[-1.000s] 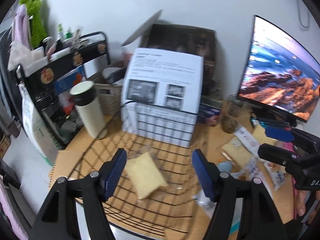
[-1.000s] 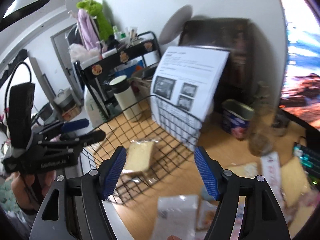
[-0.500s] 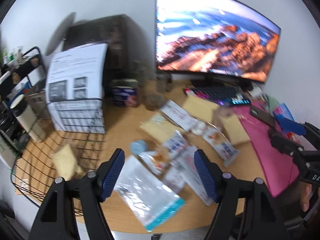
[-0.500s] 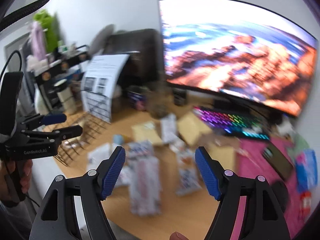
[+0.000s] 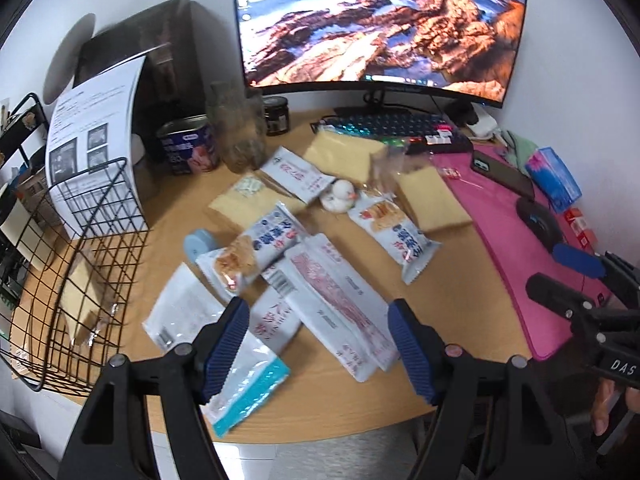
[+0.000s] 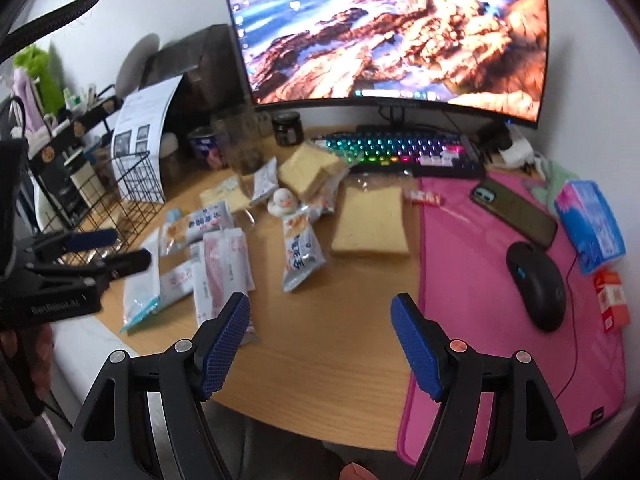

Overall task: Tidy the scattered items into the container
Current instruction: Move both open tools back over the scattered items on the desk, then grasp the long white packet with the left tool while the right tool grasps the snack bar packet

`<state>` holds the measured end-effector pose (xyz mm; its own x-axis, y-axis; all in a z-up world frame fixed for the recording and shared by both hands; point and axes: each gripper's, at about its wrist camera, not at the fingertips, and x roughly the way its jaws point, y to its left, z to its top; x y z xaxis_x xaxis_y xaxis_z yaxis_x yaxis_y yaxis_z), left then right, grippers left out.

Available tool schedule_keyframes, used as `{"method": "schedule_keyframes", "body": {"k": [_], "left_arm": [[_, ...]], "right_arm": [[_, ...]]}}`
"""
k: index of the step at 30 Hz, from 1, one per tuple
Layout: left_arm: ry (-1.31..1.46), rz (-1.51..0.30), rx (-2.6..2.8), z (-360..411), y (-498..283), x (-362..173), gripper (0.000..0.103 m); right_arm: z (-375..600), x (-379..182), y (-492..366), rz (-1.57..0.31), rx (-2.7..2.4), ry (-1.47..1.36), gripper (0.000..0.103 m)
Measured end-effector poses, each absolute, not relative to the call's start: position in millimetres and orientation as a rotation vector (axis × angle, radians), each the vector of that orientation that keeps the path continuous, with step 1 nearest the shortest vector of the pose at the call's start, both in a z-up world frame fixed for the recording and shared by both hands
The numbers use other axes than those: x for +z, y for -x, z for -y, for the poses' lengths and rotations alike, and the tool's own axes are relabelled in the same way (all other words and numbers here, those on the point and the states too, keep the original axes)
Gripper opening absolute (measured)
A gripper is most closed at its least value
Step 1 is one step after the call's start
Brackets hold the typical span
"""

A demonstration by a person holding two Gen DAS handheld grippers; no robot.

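Left tool (image 5: 318,338) and right tool (image 6: 320,344): both apart, empty, above snack packets (image 5: 340,300) overlapping on tabletop (image 6: 340,320); wire basket (image 5: 80,260) at left. Risk: pinching two stacked packets together, or slipping on glossy film.

Even, bright room light; the monitor (image 6: 384,36) glows beyond the gripper. Heavy fisheye bending, dark corners, slight motion blur throughout.

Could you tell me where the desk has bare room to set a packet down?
Bare wood lies between the snack pile and the pink mat, near the front edge. Left of that, toward the wire basket, packets overlap.
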<state>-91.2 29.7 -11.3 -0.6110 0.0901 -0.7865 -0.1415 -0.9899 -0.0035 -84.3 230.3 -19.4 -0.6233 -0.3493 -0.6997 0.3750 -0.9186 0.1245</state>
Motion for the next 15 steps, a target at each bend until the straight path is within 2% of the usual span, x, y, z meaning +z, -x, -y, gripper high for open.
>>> {"method": "schedule_keyframes", "body": {"k": [7,15], "left_arm": [[1.349,-0.047,2.659,-43.2,103.1,-20.7,0.076],[1.573,-0.056,2.606,-67.1,139.0,-68.5,0.076]], "right_arm": [[-234.8,-23.1,87.5,-0.027,-2.517,-1.070,0.074],[-242.4,-36.8,95.6,0.014,-2.499,-1.095,0.074]]}}
